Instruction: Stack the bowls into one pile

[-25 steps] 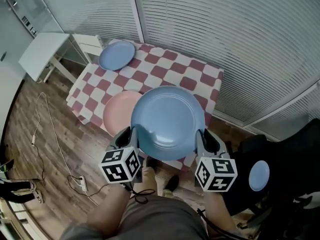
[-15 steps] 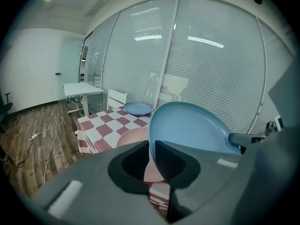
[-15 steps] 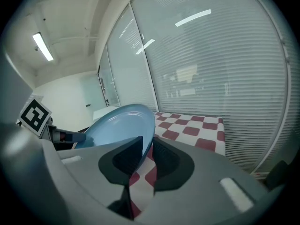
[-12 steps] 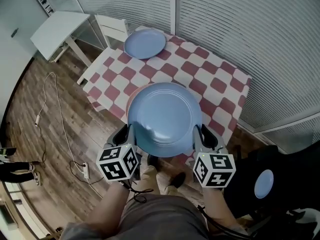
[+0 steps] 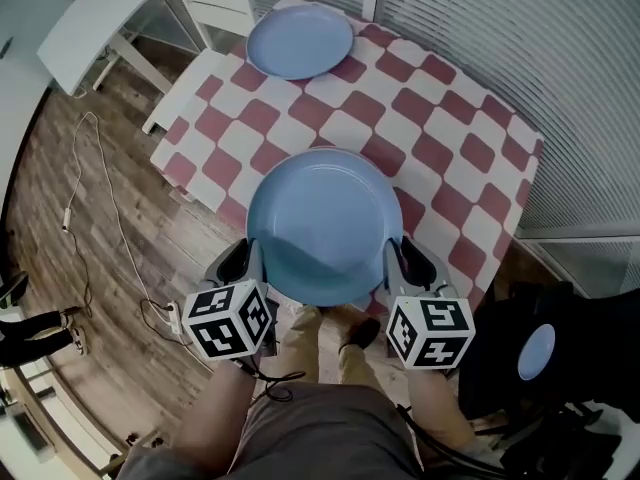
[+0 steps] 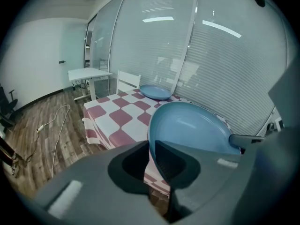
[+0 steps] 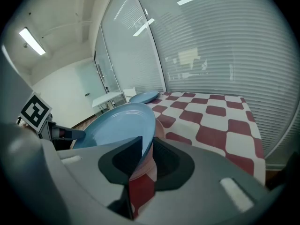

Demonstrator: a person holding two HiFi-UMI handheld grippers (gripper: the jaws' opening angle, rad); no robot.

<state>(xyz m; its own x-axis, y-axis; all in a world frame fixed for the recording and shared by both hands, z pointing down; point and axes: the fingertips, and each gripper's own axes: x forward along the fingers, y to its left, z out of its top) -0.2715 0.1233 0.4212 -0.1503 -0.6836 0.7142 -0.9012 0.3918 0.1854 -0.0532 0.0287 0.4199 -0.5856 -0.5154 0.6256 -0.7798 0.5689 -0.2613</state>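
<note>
A large blue bowl (image 5: 325,226) hangs over the near edge of the checkered table (image 5: 455,143). My left gripper (image 5: 256,265) is shut on its left rim and my right gripper (image 5: 396,262) is shut on its right rim. In the left gripper view the bowl's rim (image 6: 154,135) runs between the jaws of the left gripper (image 6: 151,159). The right gripper (image 7: 145,157) clamps the rim in its own view, with a pink bowl (image 7: 160,121) just beneath; the head view hides that pink bowl. A second blue bowl (image 5: 300,41) rests at the table's far end.
A white desk (image 5: 92,18) and a white chair (image 5: 218,10) stand beyond the table's far left corner. A cable (image 5: 108,223) trails over the wooden floor at the left. A black chair (image 5: 540,353) sits at the right. Window blinds (image 5: 580,58) back the table.
Both grippers have carried the blue bowl forward and lower over the table's near edge. The pink bowl, visible at first beside it, is now covered by it in the head view.
</note>
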